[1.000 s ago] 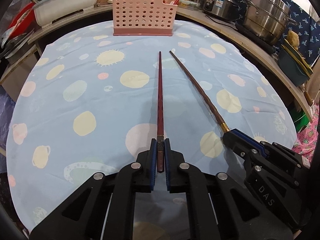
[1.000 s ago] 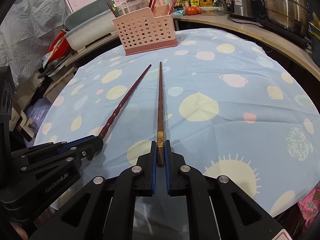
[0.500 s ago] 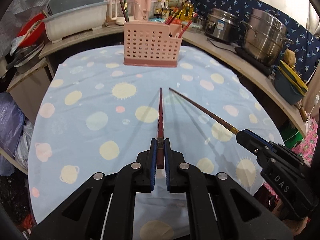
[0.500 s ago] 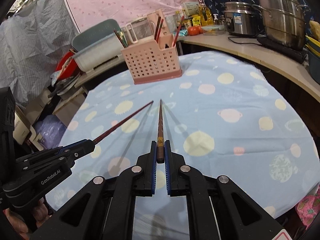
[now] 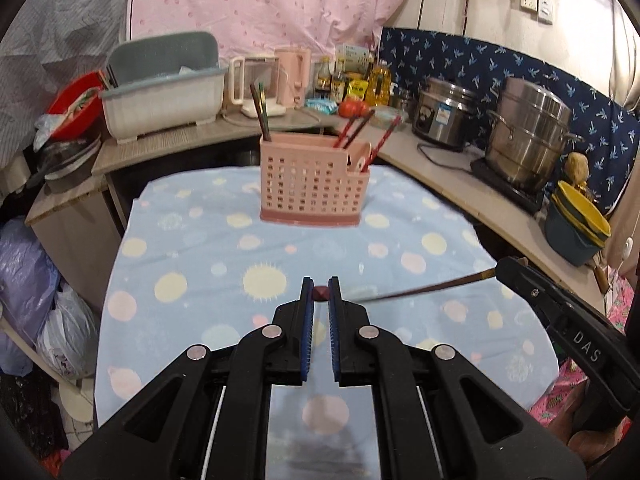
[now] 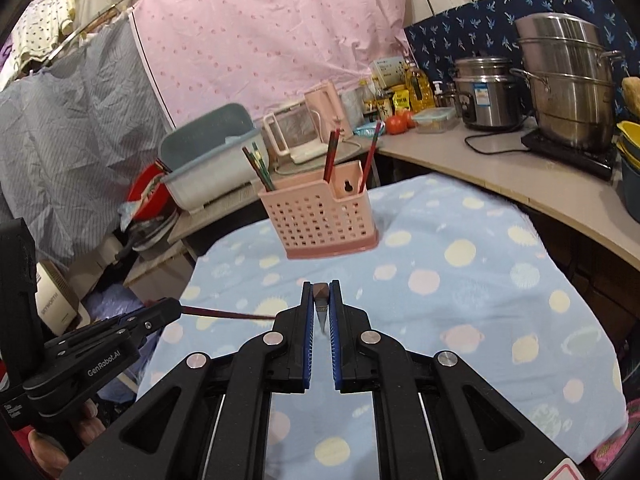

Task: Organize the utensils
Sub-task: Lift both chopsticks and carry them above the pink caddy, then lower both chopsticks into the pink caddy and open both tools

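1. Leftmost, the left gripper (image 5: 321, 294) has its jaws drawn narrow, pinching a reddish chopstick (image 5: 321, 293) seen end-on between the blue pads (image 5: 306, 332)
2. Beside it, the right gripper (image 6: 321, 294) is equally narrow, clamped on a brown chopstick (image 6: 321, 291) whose butt shows between its fingertips
3. Ahead of both, the pink perforated utensil basket (image 5: 314, 190) stands upright on the blue dotted tablecloth (image 5: 192, 248), well apart from both grippers, with several chopsticks already standing inside it
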`<state>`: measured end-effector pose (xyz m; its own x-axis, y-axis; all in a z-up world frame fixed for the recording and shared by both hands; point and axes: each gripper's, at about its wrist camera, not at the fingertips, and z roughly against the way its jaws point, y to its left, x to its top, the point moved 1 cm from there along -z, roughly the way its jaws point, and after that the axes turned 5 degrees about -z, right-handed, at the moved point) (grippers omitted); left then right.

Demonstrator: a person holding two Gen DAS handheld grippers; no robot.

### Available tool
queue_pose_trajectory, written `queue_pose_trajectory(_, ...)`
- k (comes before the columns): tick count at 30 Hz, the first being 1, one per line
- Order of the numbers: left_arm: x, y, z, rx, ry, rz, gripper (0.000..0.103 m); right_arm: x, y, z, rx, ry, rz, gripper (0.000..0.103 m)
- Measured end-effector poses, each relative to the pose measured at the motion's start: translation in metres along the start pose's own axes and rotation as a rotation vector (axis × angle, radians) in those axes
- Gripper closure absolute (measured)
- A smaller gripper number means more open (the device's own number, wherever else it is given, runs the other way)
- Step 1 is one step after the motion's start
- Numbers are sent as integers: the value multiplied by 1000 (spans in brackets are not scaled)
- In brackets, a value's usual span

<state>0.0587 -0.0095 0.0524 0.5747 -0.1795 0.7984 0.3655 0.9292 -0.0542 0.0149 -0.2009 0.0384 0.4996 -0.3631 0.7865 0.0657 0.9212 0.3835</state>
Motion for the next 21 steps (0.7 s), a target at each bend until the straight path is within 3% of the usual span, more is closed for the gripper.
queue_pose_trajectory(21, 88, 5, -1, 13, -136, -34, 96, 67, 5, -24, 51, -69, -21, 96)
